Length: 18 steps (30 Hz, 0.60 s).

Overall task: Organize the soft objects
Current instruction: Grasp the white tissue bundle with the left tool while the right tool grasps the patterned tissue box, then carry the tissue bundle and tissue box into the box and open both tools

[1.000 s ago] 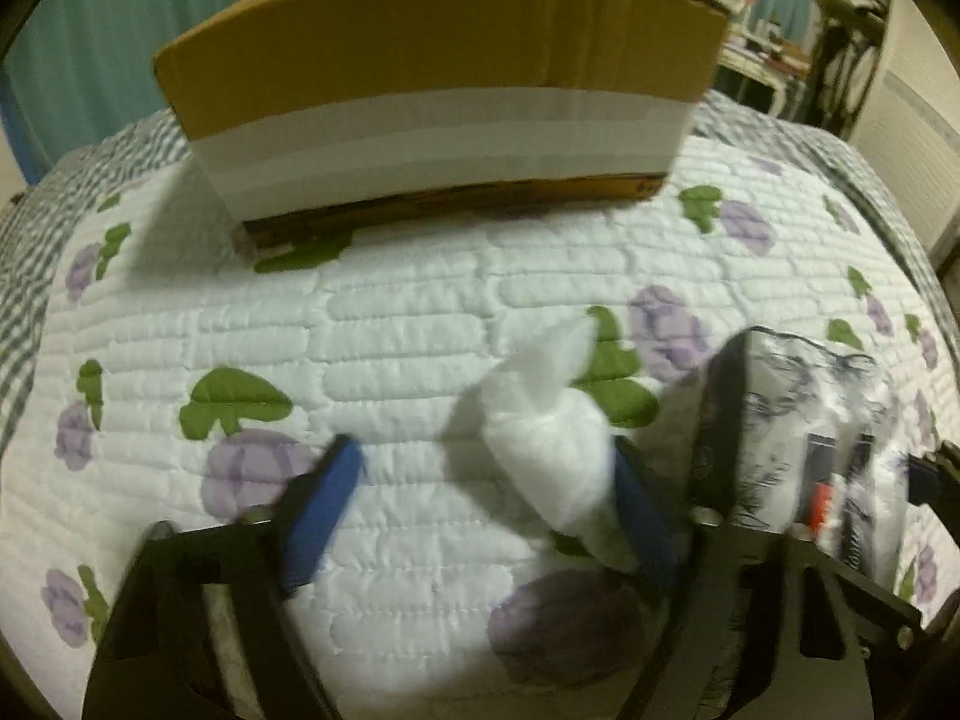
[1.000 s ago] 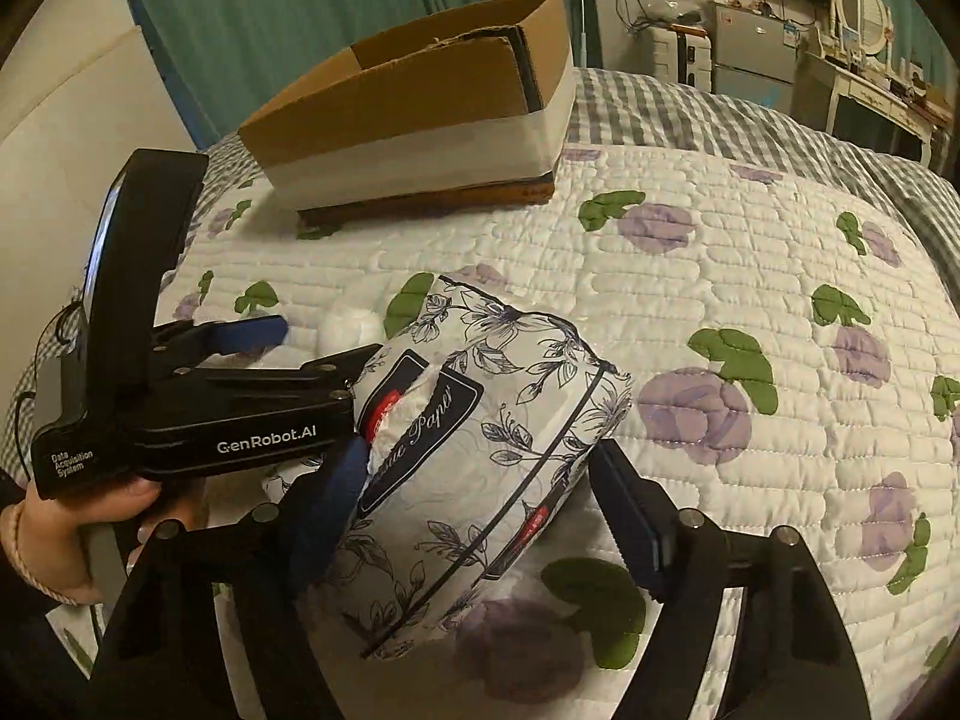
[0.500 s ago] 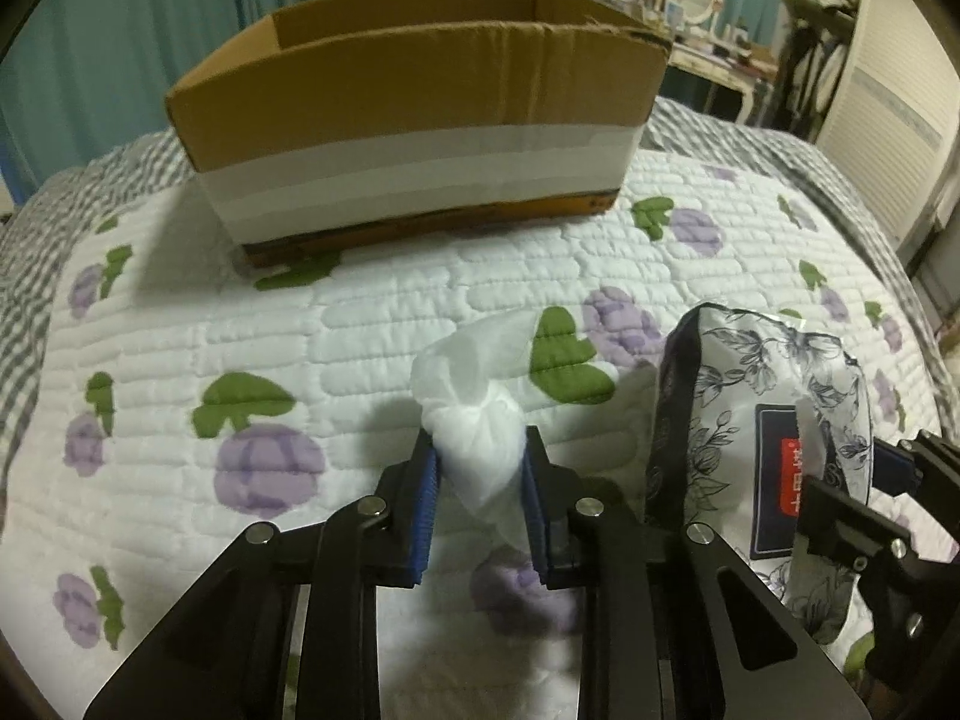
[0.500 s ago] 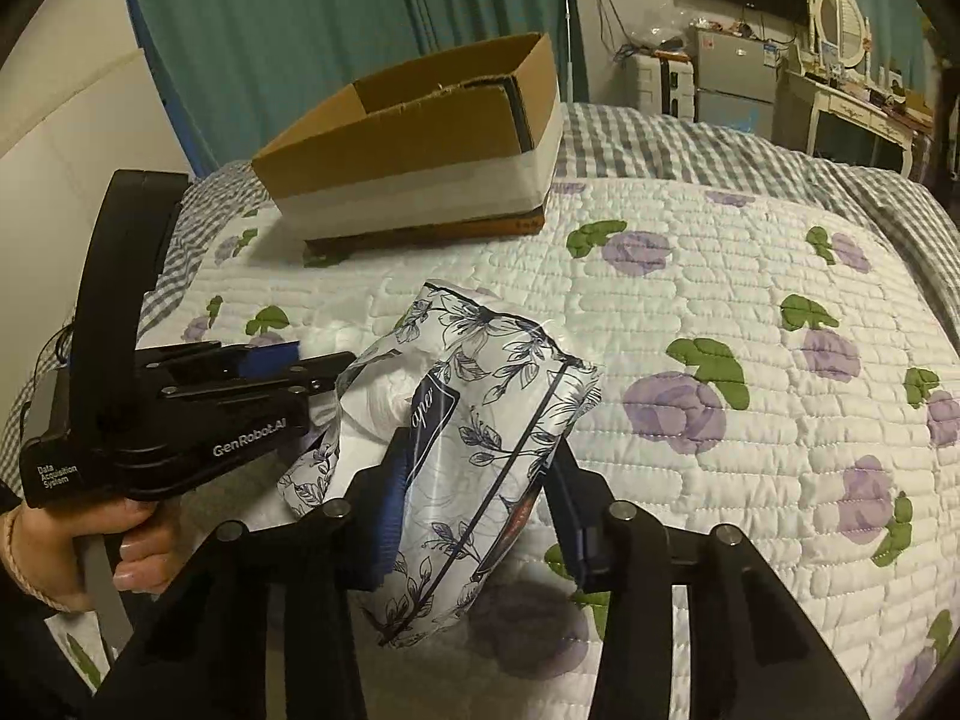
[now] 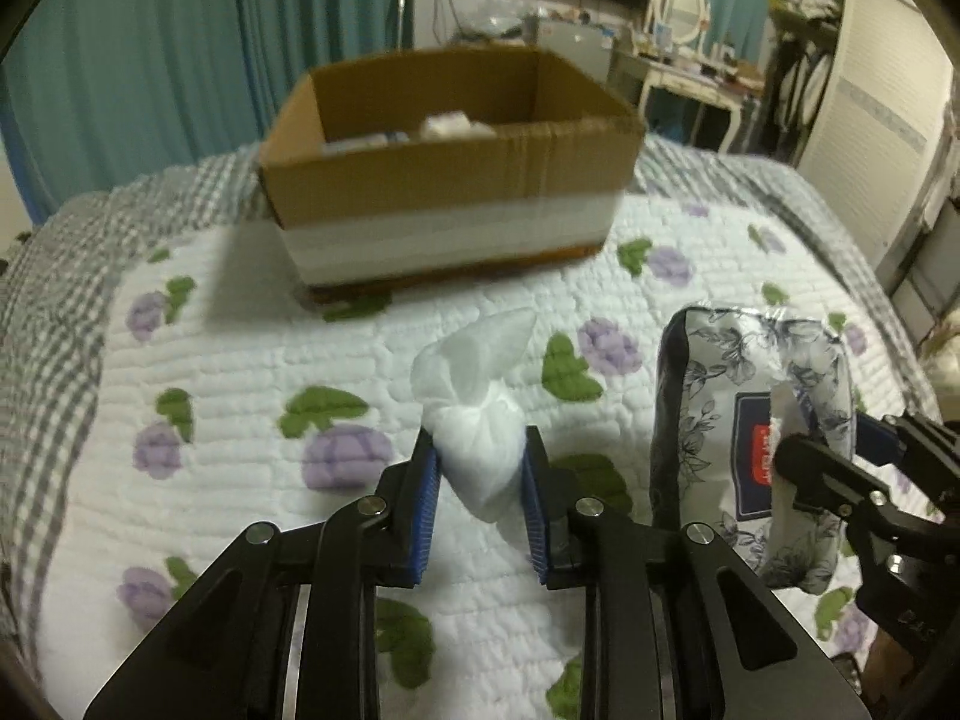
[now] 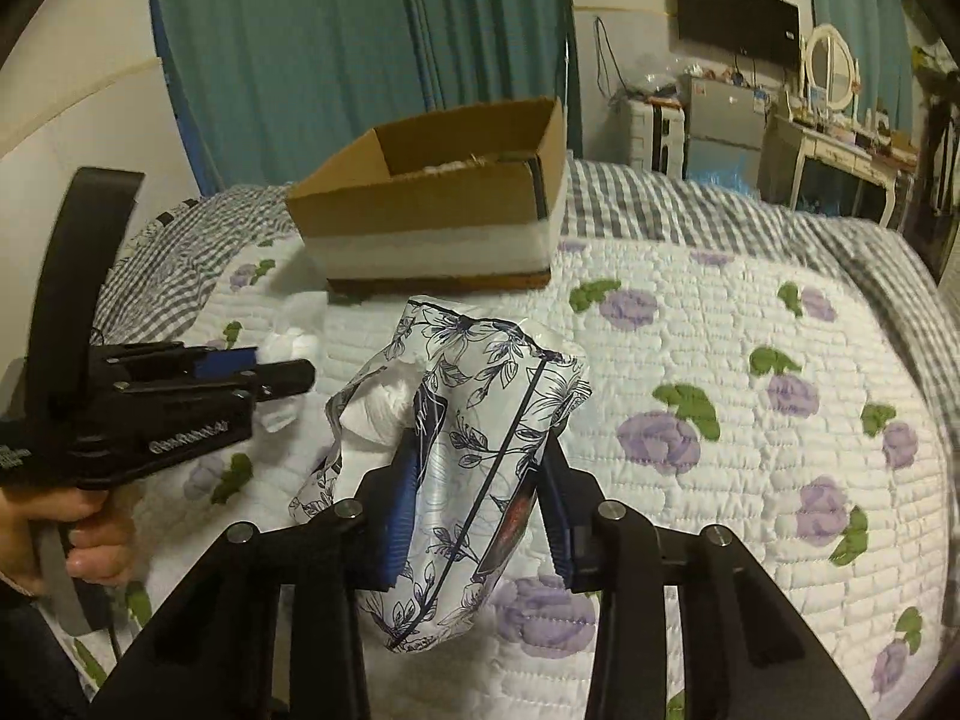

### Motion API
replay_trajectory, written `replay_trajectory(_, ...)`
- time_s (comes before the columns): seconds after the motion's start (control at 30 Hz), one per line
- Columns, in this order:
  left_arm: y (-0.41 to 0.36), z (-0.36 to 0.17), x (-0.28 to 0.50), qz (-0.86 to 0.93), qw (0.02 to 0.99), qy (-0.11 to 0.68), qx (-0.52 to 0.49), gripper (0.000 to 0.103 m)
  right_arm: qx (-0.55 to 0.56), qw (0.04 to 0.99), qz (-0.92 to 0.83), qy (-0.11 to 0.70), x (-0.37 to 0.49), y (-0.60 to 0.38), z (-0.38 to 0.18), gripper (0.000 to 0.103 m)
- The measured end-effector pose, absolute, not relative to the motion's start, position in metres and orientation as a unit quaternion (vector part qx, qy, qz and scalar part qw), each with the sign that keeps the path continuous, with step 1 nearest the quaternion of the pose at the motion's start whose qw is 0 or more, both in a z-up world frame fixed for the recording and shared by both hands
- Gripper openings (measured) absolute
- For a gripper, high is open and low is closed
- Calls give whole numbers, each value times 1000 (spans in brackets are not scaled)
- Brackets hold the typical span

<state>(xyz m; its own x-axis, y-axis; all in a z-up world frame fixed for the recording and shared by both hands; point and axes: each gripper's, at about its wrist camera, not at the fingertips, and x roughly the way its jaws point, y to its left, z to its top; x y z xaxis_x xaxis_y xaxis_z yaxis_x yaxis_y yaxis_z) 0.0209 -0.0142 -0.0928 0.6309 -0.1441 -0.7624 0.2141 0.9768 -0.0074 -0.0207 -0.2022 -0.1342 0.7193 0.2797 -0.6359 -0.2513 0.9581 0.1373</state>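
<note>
My left gripper [image 5: 480, 468] is shut on a crumpled white tissue [image 5: 474, 396] and holds it above the quilt; it also shows in the right wrist view [image 6: 282, 369]. My right gripper [image 6: 477, 483] is shut on a floral-printed tissue pack [image 6: 468, 438], lifted off the quilt; the pack also shows in the left wrist view [image 5: 750, 420]. An open cardboard box [image 5: 444, 162] with a white band stands ahead on the bed and holds some pale items; it shows in the right wrist view too [image 6: 438, 210].
The white quilt with purple flowers [image 6: 750, 420] covers the bed, with a grey checked blanket [image 5: 54, 312] at its far and left edges. Teal curtains [image 6: 360, 60] hang behind. A dresser with a mirror [image 6: 834, 120] stands at the back right.
Both grippers closed on their objects, the left on the tissue and the right on the pack, then lifted them. The box interior has come into view.
</note>
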Motion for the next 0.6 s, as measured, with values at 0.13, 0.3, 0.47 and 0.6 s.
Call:
replay_trajectory(0.13,-2,-69,14,-96,913,396,31,25,15,933,147,327,-22,-197,-119,36)
replay_trajectory(0.3,13,-40,6,-96,921,378,10,25,12,942,149,301,-26,-191,-94,36)
replay_trajectory(0.47,28,-7,-5,-92,934,345,-3,25,0,949,158,272,-34,-184,-62,36)
replay_trajectory(0.6,40,11,-9,-84,941,327,-17,25,-6,956,163,244,-39,-182,-37,36)
